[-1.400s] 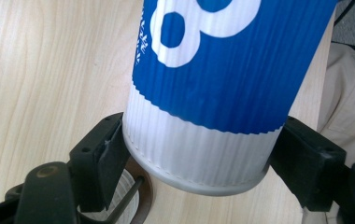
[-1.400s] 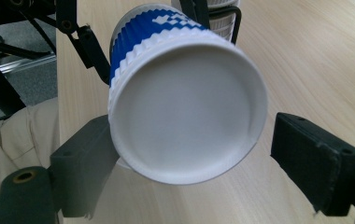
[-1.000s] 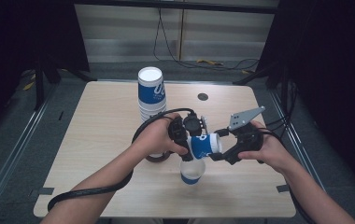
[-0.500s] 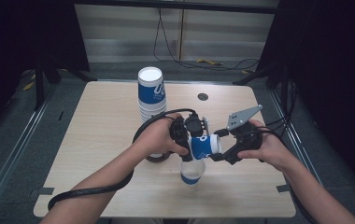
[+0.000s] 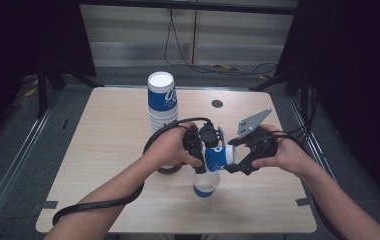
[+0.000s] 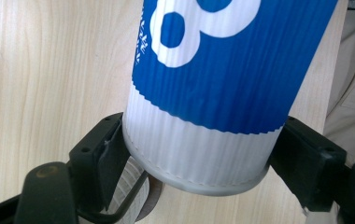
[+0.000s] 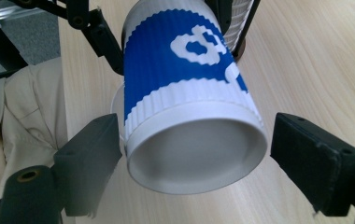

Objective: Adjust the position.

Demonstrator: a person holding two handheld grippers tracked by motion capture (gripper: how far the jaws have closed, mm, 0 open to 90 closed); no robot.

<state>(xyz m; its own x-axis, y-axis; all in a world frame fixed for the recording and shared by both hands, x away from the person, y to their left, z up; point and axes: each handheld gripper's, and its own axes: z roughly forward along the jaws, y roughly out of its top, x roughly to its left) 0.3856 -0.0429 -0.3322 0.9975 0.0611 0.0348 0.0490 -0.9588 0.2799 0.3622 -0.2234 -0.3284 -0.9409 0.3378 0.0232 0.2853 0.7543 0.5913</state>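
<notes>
Left gripper (image 5: 201, 147) clamped on blue-white cup (image 5: 218, 156) held sideways over tabletop (image 5: 108, 135) centre, right gripper (image 5: 238, 160) at its 3 o'clock with jaws apart around the base; uneven closing could crush the ribbed wall.

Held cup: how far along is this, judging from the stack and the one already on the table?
Done: one cup stands apart from the stack. In hand: the left tool clamps a second cup sideways; the right tool brackets its base, jaws open, a gap on one side. Left, probably: setting it down; the stack remains tall.
</notes>
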